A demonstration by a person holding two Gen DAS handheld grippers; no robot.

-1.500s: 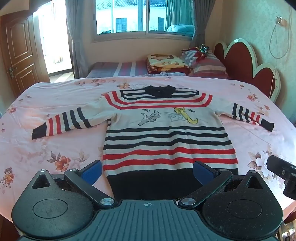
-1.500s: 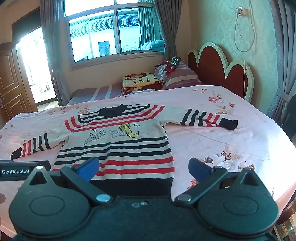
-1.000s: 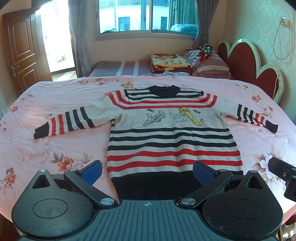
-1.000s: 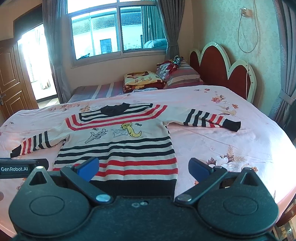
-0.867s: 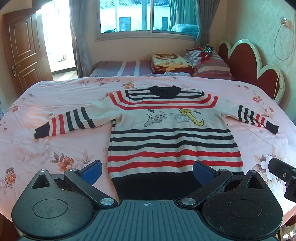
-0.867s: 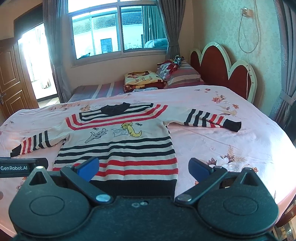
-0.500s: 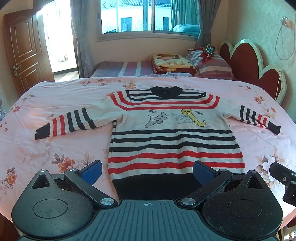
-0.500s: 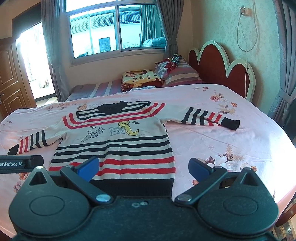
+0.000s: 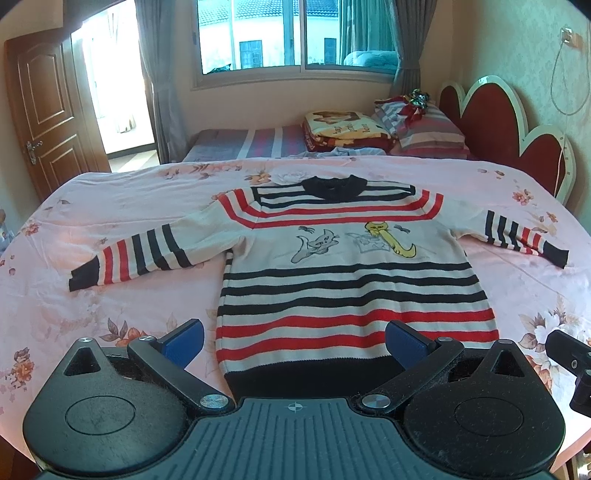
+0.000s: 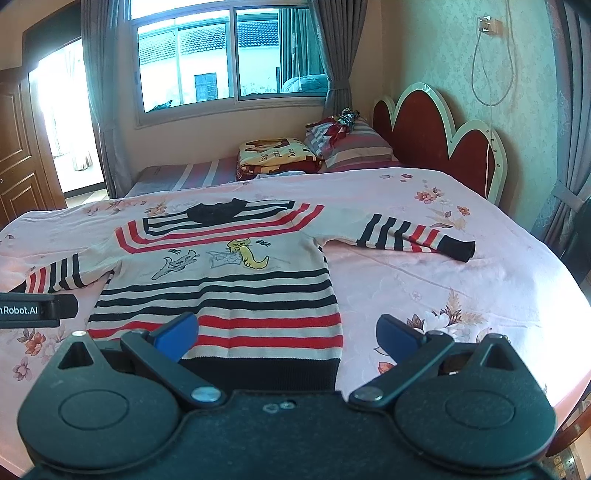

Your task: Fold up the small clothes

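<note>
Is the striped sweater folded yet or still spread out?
Spread flat: the striped sweater lies face up on the bed, both sleeves stretched sideways, no folds.

1. A striped sweater (image 9: 347,266) lies flat and face up across the middle of the frame on a pink floral bedspread (image 9: 110,206), both sleeves spread outward.
2. Its dark collar (image 9: 332,187) points toward the top of the frame; the dark hem sits at the lower centre.
3. The left gripper (image 9: 295,341) fills the bottom of the frame, its blue-padded fingers (image 9: 183,341) wide apart and holding nothing, framing the hem.
4. Part of a black device (image 9: 570,362) shows at the lower right edge.
5. A window (image 9: 295,35) sits top centre, a wooden door (image 9: 44,110) at upper left, a red headboard (image 9: 517,136) at upper right.
</note>
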